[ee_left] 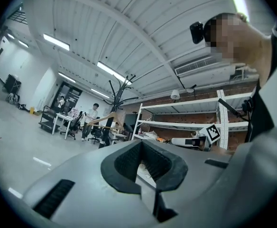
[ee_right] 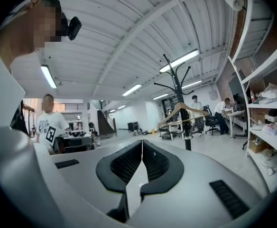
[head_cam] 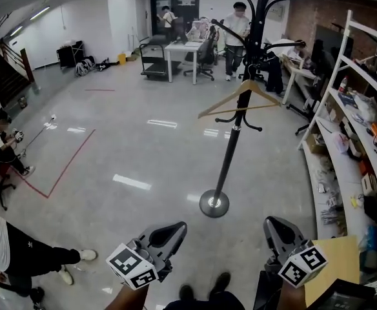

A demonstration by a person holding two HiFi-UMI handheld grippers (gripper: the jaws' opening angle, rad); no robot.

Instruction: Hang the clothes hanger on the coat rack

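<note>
A black coat rack (head_cam: 235, 131) stands on a round base in the middle of the floor, ahead of me. A wooden clothes hanger (head_cam: 243, 99) hangs on one of its lower hooks, level with the pole. My left gripper (head_cam: 175, 229) and right gripper (head_cam: 273, 225) are low in the head view, well short of the rack, both shut with nothing between their jaws. In the left gripper view the left gripper (ee_left: 141, 145) is shut and empty, with the rack (ee_left: 114, 99) and hanger (ee_left: 102, 119) far off. The right gripper (ee_right: 142, 142) is likewise shut, with the hanger (ee_right: 182, 110) on the rack (ee_right: 179, 103).
White shelving (head_cam: 343, 118) loaded with clutter runs along the right. A cardboard sheet (head_cam: 336, 258) lies by my right hand. People sit at the left edge (head_cam: 4, 148). Desks, chairs and standing people (head_cam: 237, 24) fill the back. Red tape (head_cam: 66, 166) marks the floor.
</note>
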